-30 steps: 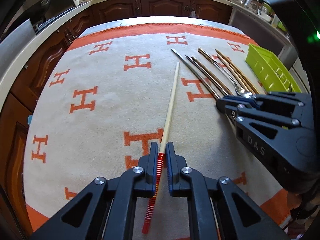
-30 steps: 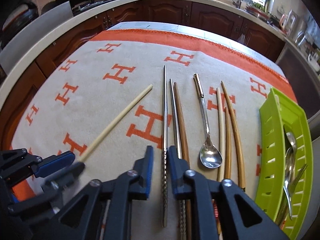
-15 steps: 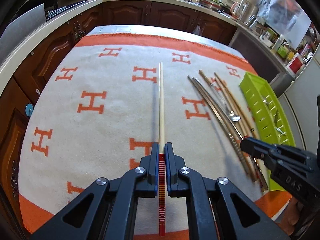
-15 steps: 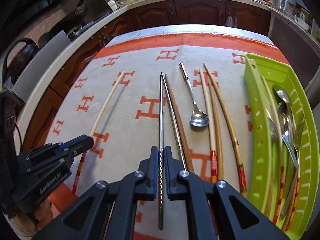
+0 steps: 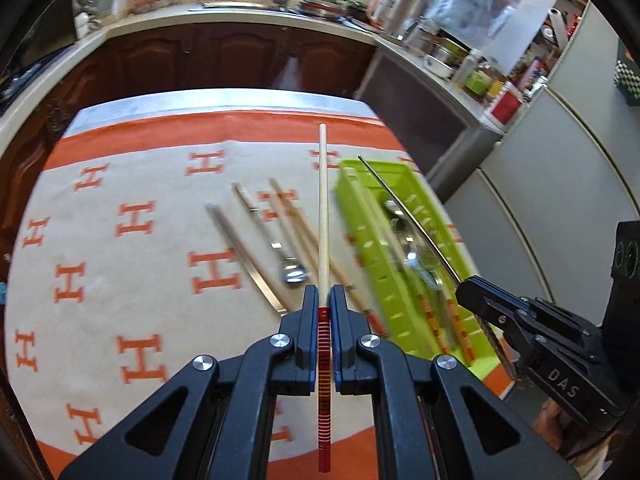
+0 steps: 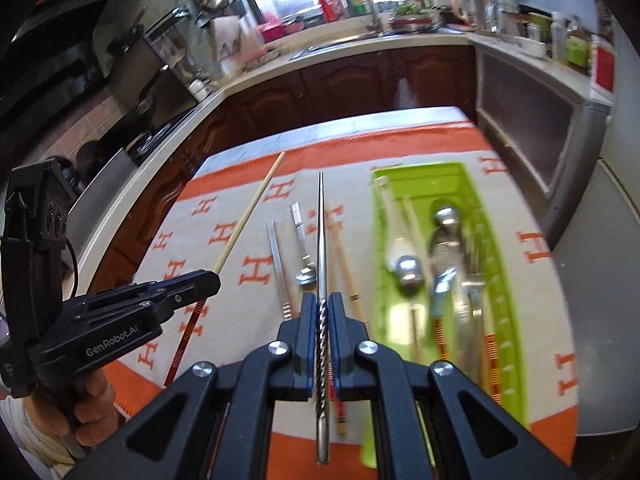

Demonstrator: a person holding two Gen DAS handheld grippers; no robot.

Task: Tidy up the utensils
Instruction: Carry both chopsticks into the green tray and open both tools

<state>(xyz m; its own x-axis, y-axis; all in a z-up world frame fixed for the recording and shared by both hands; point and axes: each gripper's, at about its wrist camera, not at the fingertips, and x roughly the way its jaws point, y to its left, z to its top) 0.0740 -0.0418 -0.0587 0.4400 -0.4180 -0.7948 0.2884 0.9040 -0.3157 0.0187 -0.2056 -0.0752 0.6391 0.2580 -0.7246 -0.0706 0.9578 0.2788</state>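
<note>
In the green tray: spoons and red-banded chopsticks lie lengthwise, blurred; the tray sits at the cloth's right side.
Wooden chopstick: clamped at its red-striped end by the left gripper, shaft running straight ahead above the cloth.
Metal chopstick: gripped on its twisted handle by the right gripper, tip pointing forward, raised just left of the tray.
On the cloth: a steel spoon, a flat metal chopstick and wooden chopsticks, lying between the two held sticks' lines.
Surface: beige tablecloth with orange H marks and border.
Room: dark wood kitchen cabinets, cluttered counter, sink by a window.
</note>
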